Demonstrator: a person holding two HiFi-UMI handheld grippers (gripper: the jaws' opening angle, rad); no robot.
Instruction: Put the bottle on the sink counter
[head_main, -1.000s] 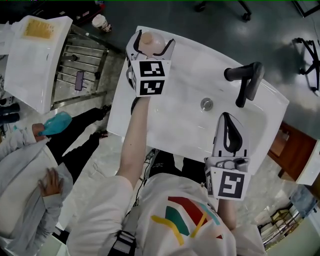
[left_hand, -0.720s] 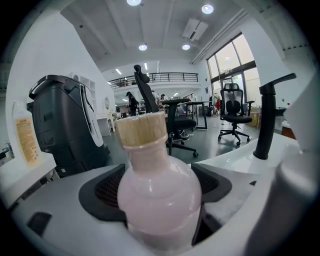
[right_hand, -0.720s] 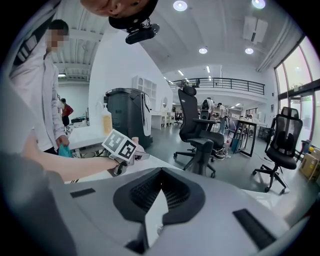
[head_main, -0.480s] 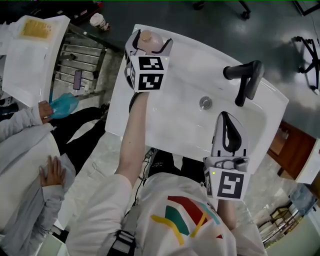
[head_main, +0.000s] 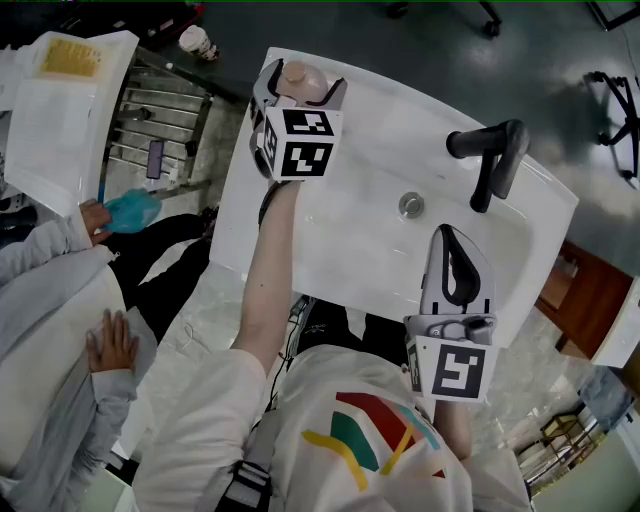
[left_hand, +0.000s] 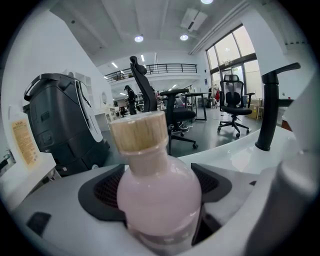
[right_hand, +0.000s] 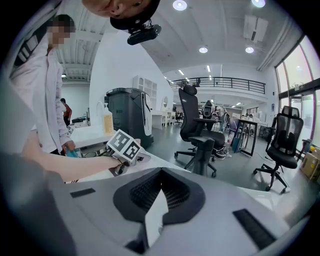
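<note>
We hold the pink bottle (left_hand: 159, 200) with its wooden cap clamped between the left gripper's (head_main: 303, 88) jaws, over the sink's (head_main: 240, 215) far-left corner. Only the left gripper view shows the pads squeezing its sides. Our right gripper (head_main: 455, 245) hovers at the near-right rim, and its own view shows the jaws pressed together on nothing

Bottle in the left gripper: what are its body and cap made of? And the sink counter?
Bottle: pale pink, smooth with soft highlights; glass or plastic, cannot tell. Cap: tan, grainy, matte; looks like wood or cork. Sink counter: white, glossy reflections; probably ceramic or resin.
</note>
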